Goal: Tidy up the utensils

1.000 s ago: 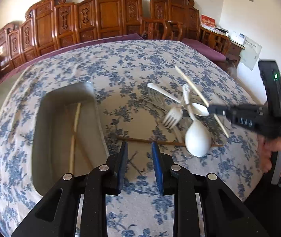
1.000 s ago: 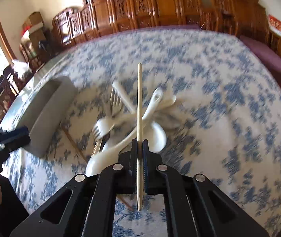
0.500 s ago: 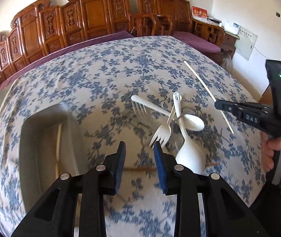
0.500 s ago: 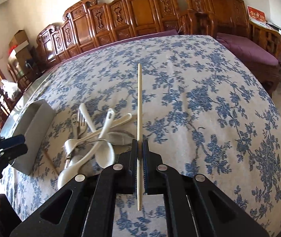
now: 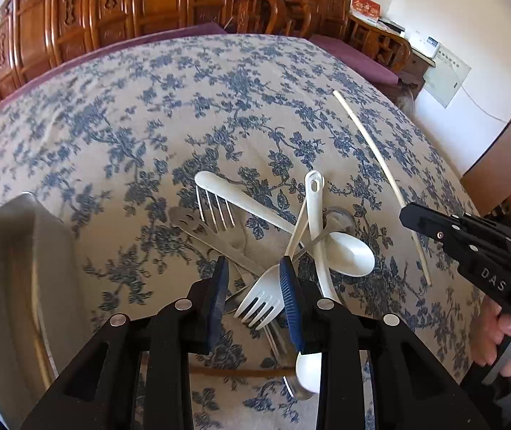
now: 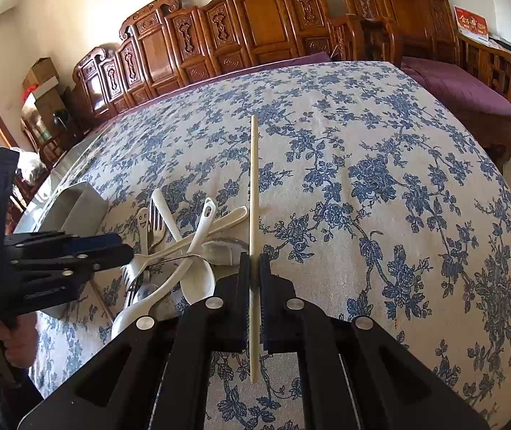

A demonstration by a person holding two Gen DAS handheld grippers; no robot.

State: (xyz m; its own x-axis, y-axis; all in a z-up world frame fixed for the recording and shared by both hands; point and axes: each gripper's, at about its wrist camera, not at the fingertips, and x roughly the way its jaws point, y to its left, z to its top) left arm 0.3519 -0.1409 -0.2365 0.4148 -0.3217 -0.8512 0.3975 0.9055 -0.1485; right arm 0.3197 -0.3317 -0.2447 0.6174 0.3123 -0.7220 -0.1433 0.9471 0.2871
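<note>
Two tools at work over a floral-cloth desk [image 5: 219,82]. R tool [image 6: 254,279], jaws clamped tight on a pale chopstick [image 6: 254,179], grips it near one end so most of the stick juts fwd toward 12 o'clock, clear of the cloth – prob. lifted out of the pile for sorting. L tool [image 5: 251,286], jaws part open w/ nothing gripped, hangs right above the tines of a white plastic fork [image 5: 260,301]; looks lined up to pinch it next. The utensil pile [image 5: 284,240] – white spoons, forks, metal pieces crossed over each other – sits mid-desk, at 12 o'clock from L tool. Metal tray [image 5: 22,268] lies at 9 o'clock, beside the pile; one chopstick appears to lie inside it, so likely the drop-off. Tangled handles may drag neighbours when the fork lifts.
</note>
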